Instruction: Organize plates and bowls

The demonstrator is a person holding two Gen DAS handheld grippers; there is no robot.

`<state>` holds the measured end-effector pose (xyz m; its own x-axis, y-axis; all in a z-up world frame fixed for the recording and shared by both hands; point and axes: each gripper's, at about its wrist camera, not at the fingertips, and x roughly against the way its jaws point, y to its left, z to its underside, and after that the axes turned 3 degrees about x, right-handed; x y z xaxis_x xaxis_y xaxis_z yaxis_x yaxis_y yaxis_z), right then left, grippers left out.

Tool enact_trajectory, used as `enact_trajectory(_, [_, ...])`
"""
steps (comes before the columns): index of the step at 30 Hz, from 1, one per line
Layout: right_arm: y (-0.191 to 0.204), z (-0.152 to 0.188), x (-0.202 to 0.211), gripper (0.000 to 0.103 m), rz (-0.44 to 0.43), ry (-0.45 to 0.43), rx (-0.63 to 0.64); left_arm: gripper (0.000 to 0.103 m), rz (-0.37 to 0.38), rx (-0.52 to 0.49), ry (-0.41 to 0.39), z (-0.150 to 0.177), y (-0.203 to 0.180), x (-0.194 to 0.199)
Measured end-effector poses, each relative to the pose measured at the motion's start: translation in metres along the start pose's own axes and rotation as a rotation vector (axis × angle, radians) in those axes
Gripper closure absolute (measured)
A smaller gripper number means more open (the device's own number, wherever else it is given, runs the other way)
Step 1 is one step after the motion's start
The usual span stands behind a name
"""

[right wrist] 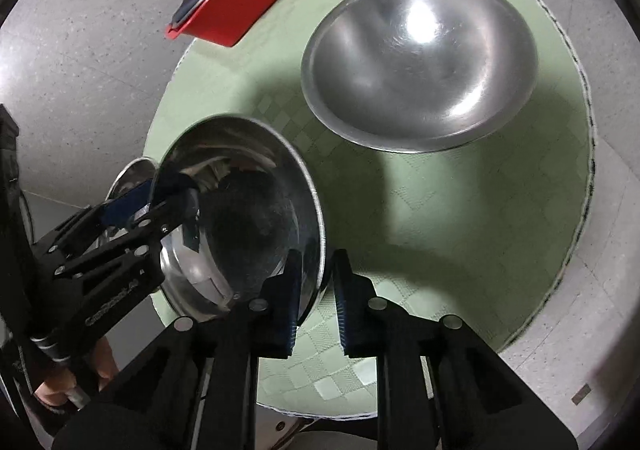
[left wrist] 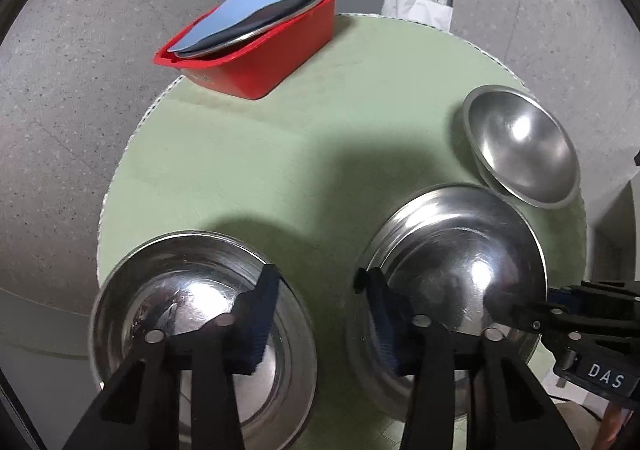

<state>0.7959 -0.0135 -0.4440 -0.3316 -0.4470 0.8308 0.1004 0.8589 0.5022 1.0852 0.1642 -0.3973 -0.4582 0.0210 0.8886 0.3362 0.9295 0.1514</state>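
Note:
Three steel bowls sit on a round green table (left wrist: 320,138). In the left wrist view my left gripper (left wrist: 320,294) is open, one finger over the left bowl (left wrist: 160,290), the other at the rim of the middle bowl (left wrist: 460,270). My right gripper (right wrist: 316,290) straddles the near rim of that middle bowl (right wrist: 248,210), one finger inside, one outside, with a narrow gap. The left gripper's fingers (right wrist: 132,206) straddle its far rim. A wide shallow bowl (right wrist: 420,62) lies beyond, also in the left wrist view (left wrist: 524,142).
A red tub (left wrist: 260,50) at the table's far edge holds a blue plate (left wrist: 248,10) on top of grey and steel plates. A white bag (left wrist: 416,6) hangs behind the table. Grey floor surrounds the table.

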Motion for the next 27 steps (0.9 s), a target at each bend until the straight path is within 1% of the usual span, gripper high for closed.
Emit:
enact_trajectory(2, [0.0,-0.003,0.0,0.089,-0.016,-0.005,-0.002,0.068,0.009,-0.003,-0.002,-0.001,0.0,-0.002])
enact_trajectory(3, [-0.001,-0.003,0.001,0.089,-0.022,-0.007,-0.004,0.073,0.016,-0.006,-0.003,-0.001,0.0,-0.002])
enact_trajectory(4, [-0.001,-0.004,0.001,0.089,-0.031,-0.01,-0.007,0.075,0.031,-0.008,-0.002,-0.003,0.0,-0.003])
enact_trajectory(7, [0.004,-0.005,0.004,0.09,-0.046,-0.026,0.004,0.078,0.052,-0.02,-0.005,-0.006,-0.003,-0.002])
enact_trajectory(8, [0.005,-0.004,0.007,0.09,-0.05,-0.035,0.011,0.082,0.068,-0.029,-0.006,-0.006,-0.005,-0.001])
enact_trajectory(11, [0.007,-0.004,0.012,0.09,-0.054,-0.046,0.022,0.082,0.059,-0.043,-0.011,-0.007,-0.01,0.002])
enact_trajectory(15, [0.003,-0.004,0.014,0.09,-0.064,-0.049,-0.002,0.085,0.085,-0.032,-0.017,-0.011,-0.009,0.001])
enact_trajectory(18, [0.001,-0.006,0.022,0.089,-0.068,-0.059,-0.01,0.086,0.099,-0.027,-0.041,-0.013,-0.006,0.009])
enact_trajectory(22, [0.007,-0.007,0.043,0.089,-0.079,-0.08,0.017,0.086,0.103,0.006,-0.1,-0.016,0.011,0.033])
enact_trajectory(27, [0.042,-0.021,0.06,0.089,-0.114,-0.095,0.096,0.086,0.065,0.081,-0.186,-0.013,0.051,0.071])
